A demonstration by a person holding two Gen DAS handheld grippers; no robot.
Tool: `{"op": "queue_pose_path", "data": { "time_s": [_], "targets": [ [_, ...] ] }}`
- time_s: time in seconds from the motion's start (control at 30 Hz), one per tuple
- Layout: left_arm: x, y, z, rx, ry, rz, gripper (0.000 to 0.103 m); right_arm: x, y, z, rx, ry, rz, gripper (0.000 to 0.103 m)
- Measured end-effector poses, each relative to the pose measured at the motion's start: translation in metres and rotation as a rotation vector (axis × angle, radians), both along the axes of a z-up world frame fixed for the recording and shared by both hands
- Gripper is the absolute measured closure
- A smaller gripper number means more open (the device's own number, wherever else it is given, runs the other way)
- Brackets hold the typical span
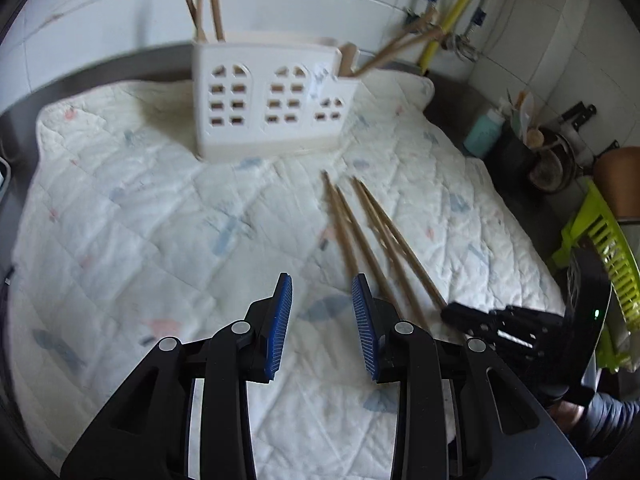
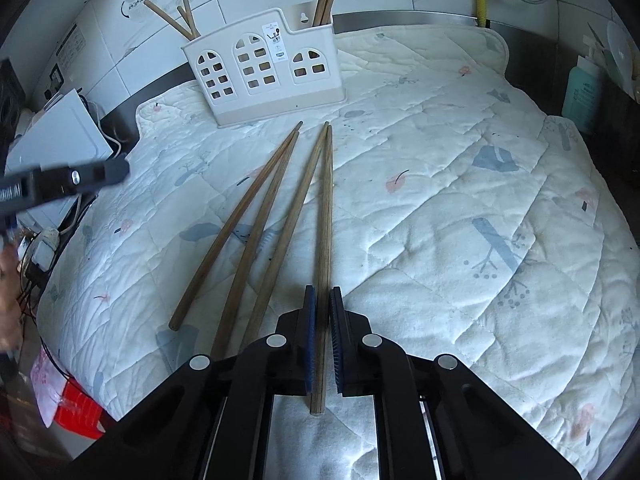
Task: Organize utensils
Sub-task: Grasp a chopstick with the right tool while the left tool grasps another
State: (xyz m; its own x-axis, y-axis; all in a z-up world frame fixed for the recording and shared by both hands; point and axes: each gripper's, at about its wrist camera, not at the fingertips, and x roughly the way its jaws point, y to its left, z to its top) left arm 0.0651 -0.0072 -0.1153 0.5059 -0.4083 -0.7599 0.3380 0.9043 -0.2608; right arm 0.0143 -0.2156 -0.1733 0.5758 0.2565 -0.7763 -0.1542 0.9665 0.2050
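Gripping the rightmost chopstick near its thick butt end, the right gripper had its blue-padded fingers drawn together onto the shaft, a sensible hold low on the stick so the thin tip could swing up and lead into the holder. Four wooden chopsticks lay on the quilted mat in two loose pairs, tips converging toward the white utensil holder and butts fanned toward the camera; the held one was still flat on the mat, touching its partner at the tips. The other pair lay just to the left, untouched. The holder stood upright at the far edge of the mat, against the tiled wall, with three arched window-pattern sections. Chopsticks already standing in it: three leaning out of the left end, at least two in the right compartment, so roughly half the job looked done. The left gripper hovered over bare mat beside the chopsticks, its fingers apart with nothing between them, probably placed to take the neighbouring pair. One mat covered the steel counter; one teal bottle stood off to the right, clear of the work.
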Motion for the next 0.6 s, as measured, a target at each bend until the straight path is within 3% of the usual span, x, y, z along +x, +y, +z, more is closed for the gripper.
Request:
{"op": "queue_pose_path", "data": {
  "time_s": [0.23,0.57,0.6],
  "targets": [
    [-0.015,-0.028,-0.034,-0.01,0.027,-0.049,0.072,-0.005,-0.007,0.013,-0.014,-0.024,-0.001,0.096],
    [-0.016,-0.043,-0.055,0.006,0.025,-0.02,0.073,-0.013,-0.015,0.048,-0.038,-0.11,-0.007,0.097],
    [-0.017,-0.044,-0.056,0.01,0.021,-0.021,0.077,-0.014,-0.016,0.051,-0.038,-0.116,-0.007,0.096]
  ]
}}
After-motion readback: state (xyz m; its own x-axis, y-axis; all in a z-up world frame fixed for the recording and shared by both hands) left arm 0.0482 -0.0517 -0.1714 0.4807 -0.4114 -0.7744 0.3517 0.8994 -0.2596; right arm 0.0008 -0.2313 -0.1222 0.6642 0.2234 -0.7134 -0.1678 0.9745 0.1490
